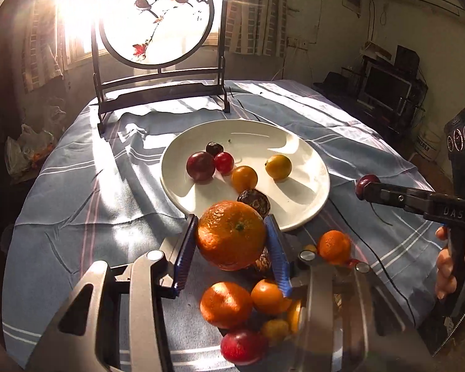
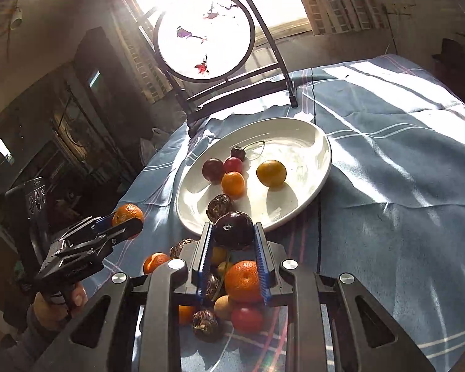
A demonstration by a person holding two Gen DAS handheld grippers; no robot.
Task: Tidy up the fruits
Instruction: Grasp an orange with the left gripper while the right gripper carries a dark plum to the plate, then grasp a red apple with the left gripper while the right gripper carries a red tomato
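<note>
My left gripper (image 1: pixel 231 243) is shut on a large mandarin (image 1: pixel 231 234), held above the cloth just before the white plate (image 1: pixel 310 155). The right wrist view shows the same left gripper (image 2: pixel 130 220) and mandarin (image 2: pixel 127 212) at the left. My right gripper (image 2: pixel 234 241) is shut on a dark plum (image 2: pixel 234 229), close to the plate's (image 2: pixel 300 142) near rim. In the left wrist view, the right gripper (image 1: pixel 365 189) and its plum (image 1: pixel 363 183) are right of the plate. The plate holds several small fruits: dark, red, orange and yellow. A pile of loose fruit (image 1: pixel 226 305) (image 2: pixel 243 282) lies on the cloth under both grippers.
A blue striped cloth (image 1: pixel 77 192) covers the table. A round painted screen (image 1: pixel 158 15) on a dark stand is behind the plate, with bright sun glare beside it. A hand (image 1: pixel 446 266) grips the right tool's handle. A television (image 1: pixel 384 88) is at the far right.
</note>
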